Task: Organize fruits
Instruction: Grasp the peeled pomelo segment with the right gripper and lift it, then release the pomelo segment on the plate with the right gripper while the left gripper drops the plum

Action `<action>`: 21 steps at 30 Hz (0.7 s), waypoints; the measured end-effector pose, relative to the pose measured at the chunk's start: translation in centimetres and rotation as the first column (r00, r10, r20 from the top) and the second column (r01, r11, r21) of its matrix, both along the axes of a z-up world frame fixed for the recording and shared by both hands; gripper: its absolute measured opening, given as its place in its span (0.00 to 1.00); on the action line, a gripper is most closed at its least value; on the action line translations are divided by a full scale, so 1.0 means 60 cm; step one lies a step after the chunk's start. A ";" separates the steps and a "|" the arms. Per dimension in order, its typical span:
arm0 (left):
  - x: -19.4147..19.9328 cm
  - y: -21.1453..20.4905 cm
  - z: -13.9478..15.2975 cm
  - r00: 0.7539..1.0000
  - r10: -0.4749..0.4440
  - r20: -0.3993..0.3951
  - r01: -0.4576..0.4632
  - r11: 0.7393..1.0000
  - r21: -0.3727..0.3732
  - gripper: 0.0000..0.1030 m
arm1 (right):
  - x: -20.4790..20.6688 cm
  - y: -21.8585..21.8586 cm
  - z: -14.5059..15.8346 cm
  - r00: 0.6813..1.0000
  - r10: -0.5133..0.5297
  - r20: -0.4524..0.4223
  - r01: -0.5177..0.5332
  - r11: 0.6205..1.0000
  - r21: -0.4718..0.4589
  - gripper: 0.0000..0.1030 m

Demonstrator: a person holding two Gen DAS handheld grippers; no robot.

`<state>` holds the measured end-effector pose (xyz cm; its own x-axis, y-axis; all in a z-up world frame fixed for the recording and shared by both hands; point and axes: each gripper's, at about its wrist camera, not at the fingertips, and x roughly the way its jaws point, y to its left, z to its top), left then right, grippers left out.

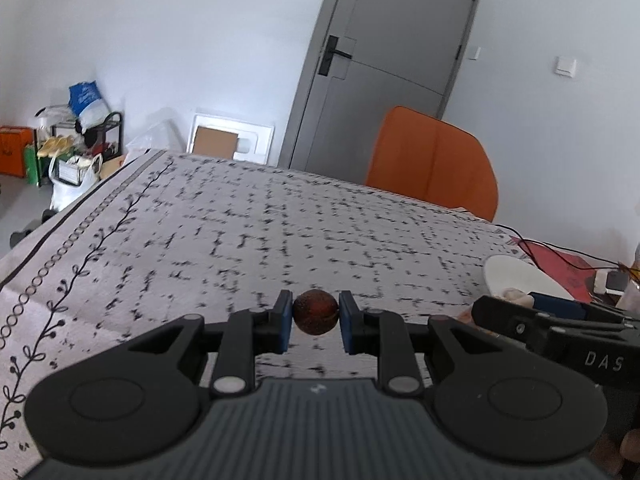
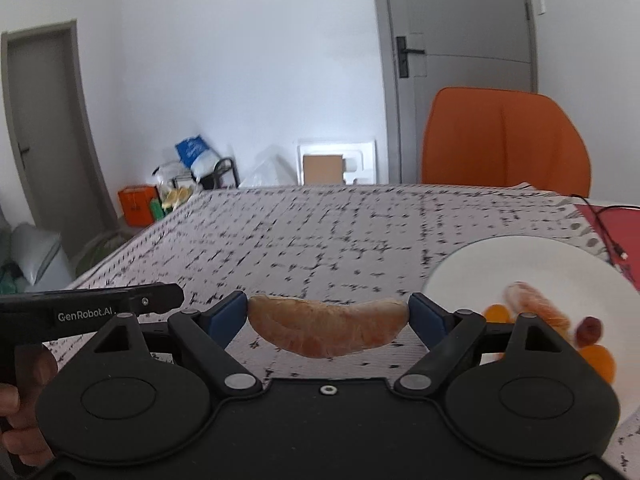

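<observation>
- Left claw (image 1: 316, 322): clamped on a small, round, dark reddish-brown fruit (image 1: 315, 312), which is pinched between the blue pads and held clear above the patterned cloth of the table (image 1: 248, 232).
- Right claw (image 2: 328, 320): clamped on a pale orange citrus segment (image 2: 328, 330). The segment's long axis runs crosswise from pad to pad, curved side down, and it is gripped by its two tips.
- White plate (image 2: 532, 264): near the table's right edge and right of the right claw. It holds another segment, orange pieces and a small dark red fruit.
- Judgement: the plate lies nearer the right claw. If the plate is the goal, the left must cross rightward.
- Writing: "GenRobot.AI" (image 2: 86, 315) on the left device as seen from the right wrist; "DAS" (image 1: 603, 361) on the right device as seen from the left wrist.
</observation>
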<state>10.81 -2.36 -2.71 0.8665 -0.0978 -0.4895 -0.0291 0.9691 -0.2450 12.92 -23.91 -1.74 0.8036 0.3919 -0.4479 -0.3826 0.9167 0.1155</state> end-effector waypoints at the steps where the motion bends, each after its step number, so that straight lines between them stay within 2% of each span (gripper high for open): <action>1: -0.001 -0.006 0.002 1.000 -0.004 0.004 0.004 1.000 0.005 0.22 | -0.001 -0.008 0.001 1.000 -0.008 0.004 0.008 1.000 0.008 0.82; 21: 0.040 -0.130 0.015 0.994 -0.109 -0.017 0.110 0.990 0.092 0.22 | 0.003 -0.180 -0.003 0.978 -0.207 0.039 0.202 0.973 0.113 0.82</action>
<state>13.21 -10.19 -1.82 0.8470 -0.1460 -0.5112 0.0765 0.9850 -0.1547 13.12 -34.72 -1.89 0.8921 0.2608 -0.3691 -0.1962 0.9592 0.2035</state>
